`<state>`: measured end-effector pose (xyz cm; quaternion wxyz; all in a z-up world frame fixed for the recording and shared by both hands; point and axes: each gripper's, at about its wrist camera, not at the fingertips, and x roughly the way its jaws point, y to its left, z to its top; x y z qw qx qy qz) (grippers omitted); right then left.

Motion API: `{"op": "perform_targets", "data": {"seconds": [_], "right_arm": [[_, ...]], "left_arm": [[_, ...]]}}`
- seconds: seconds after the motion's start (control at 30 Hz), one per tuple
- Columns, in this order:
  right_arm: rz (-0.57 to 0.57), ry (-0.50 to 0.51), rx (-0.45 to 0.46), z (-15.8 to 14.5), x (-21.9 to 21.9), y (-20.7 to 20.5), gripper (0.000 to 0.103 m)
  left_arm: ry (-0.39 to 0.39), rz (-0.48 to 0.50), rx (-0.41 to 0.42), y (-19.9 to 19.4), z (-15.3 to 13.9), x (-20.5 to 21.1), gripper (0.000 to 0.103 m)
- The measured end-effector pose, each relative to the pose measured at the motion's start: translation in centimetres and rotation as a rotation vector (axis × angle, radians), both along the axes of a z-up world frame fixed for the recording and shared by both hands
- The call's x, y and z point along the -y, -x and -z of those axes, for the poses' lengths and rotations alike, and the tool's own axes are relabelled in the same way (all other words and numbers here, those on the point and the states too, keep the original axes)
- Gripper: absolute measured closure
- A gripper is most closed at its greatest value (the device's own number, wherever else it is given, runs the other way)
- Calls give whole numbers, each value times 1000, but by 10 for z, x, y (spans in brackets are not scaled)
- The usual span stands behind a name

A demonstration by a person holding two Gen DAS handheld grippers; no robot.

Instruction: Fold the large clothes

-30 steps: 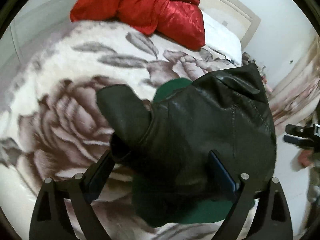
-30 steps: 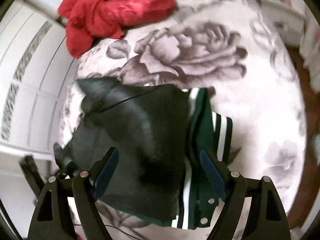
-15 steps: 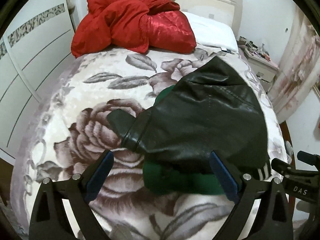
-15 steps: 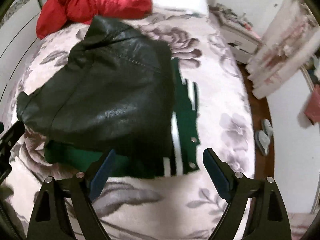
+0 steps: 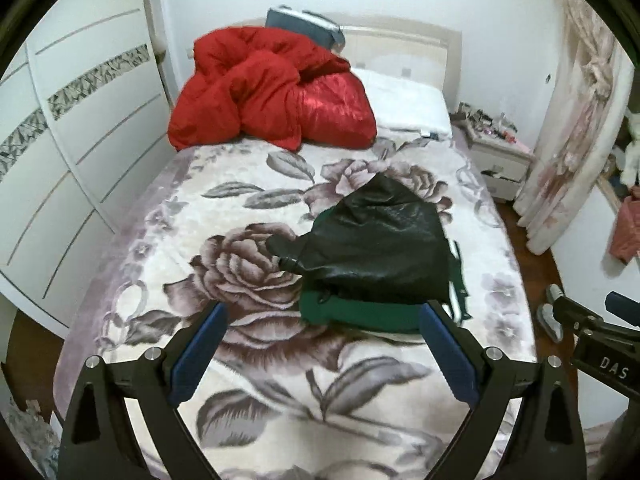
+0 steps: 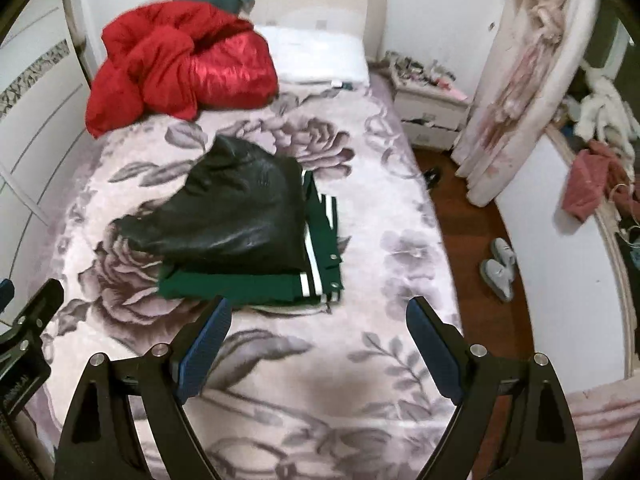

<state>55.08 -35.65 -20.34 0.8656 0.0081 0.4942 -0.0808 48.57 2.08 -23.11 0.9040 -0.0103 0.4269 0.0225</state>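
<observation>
Here the black leather jacket (image 5: pixel 380 248) lies folded on top of a folded green jacket (image 6: pixel 248 286) with white stripes. Both rest on the bed (image 5: pixel 168 240), on a blanket with big grey roses. The pile sits near the middle of the bed, a bit toward the right side.

The left gripper (image 5: pixel 322 354) hangs above the near end of the bed. Its jaws are spread wide and hold nothing. The right gripper (image 6: pixel 318 344) hangs there too, with its jaws spread wide and nothing in them. Both are apart from the clothes.

A puffy red quilt (image 5: pixel 268 92) is heaped at the far end of the bed, next to a white pillow (image 6: pixel 320 56). A pair of slippers (image 6: pixel 500 268) sits on the wood floor to the right of the bed.
</observation>
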Motion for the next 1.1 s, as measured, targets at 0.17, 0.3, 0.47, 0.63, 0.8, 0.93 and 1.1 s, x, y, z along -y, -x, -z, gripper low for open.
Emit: {"op": "perform_targets", "data": {"seconds": [0.17,0.3,0.47,0.63,0.8,0.93,1.1], "right_arm": [[0,8,72,-81,-1,77,12],[-13,27,115,-132,-4,129,12],[-33,38,165,-190,-5,186,12],[-36,46,197,-229,-5,227,11],[-42,43,195,-245,-6,259,8],[-45,43,203,-252,-6,277,8],[-32,59,238,-257,0,281,7]], "left_arm": [[7,-5,43,62,-65,6,5],[1,6,76,106,-106,15,5],[4,22,74,147,-143,20,5],[7,12,42,174,-168,20,5],[5,11,52,201,-179,22,5],[0,6,76,214,-185,25,5],[-2,19,130,226,-189,28,5]]}}
